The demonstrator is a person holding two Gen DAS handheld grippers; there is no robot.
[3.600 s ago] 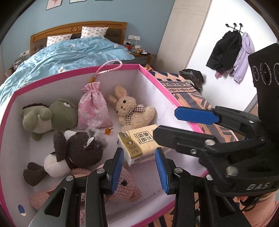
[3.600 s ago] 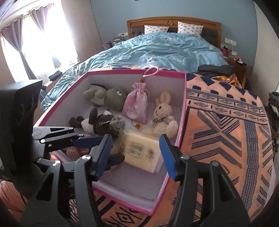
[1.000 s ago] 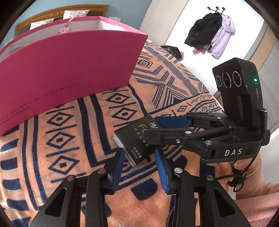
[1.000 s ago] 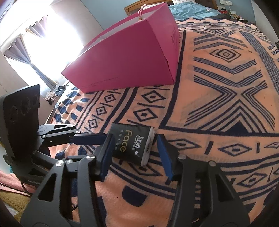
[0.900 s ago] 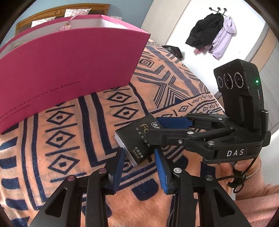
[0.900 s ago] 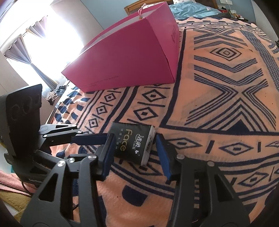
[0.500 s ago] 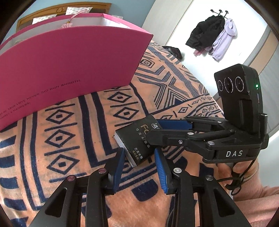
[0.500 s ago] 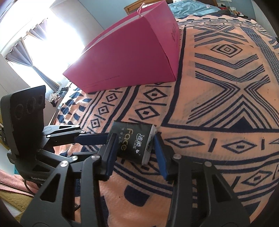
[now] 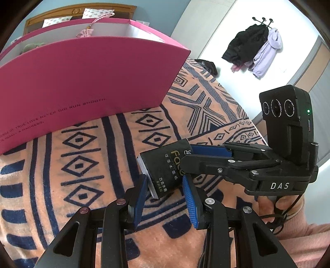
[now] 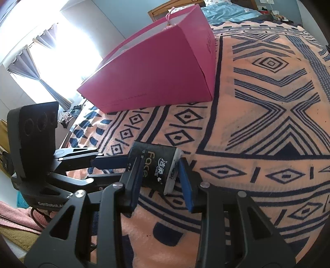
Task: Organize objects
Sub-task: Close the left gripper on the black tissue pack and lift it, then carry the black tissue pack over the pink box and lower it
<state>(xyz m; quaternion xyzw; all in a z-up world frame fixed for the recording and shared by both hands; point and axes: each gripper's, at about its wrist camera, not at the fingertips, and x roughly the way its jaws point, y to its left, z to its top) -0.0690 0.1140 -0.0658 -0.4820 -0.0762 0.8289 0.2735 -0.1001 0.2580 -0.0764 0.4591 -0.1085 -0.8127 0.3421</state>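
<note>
A black tissue pack (image 9: 165, 167) (image 10: 158, 165) lettered "Face" lies on the orange patterned blanket (image 9: 82, 165), in front of the pink box (image 9: 82, 82) (image 10: 156, 68). My left gripper (image 9: 165, 187) (image 10: 123, 167) is shut on the pack's near corner, a blue pad on each side. My right gripper (image 10: 160, 167) (image 9: 188, 154) comes in from the other side. Its jaws are closing, and both pads touch the pack's sides. The pack rests on the blanket.
The box stands open-topped with soft toys and a pink pouch (image 9: 85, 32) inside. A hand in a pink sleeve (image 9: 278, 204) holds the right gripper. Coats hang on a wall rack (image 9: 253, 47). A bed headboard (image 10: 175, 6) lies behind the box.
Both grippers left the box, where a yellow tissue pack lay, and came down to the black pack. Over the last second the right jaws narrowed onto it. The left gripper kept still.
</note>
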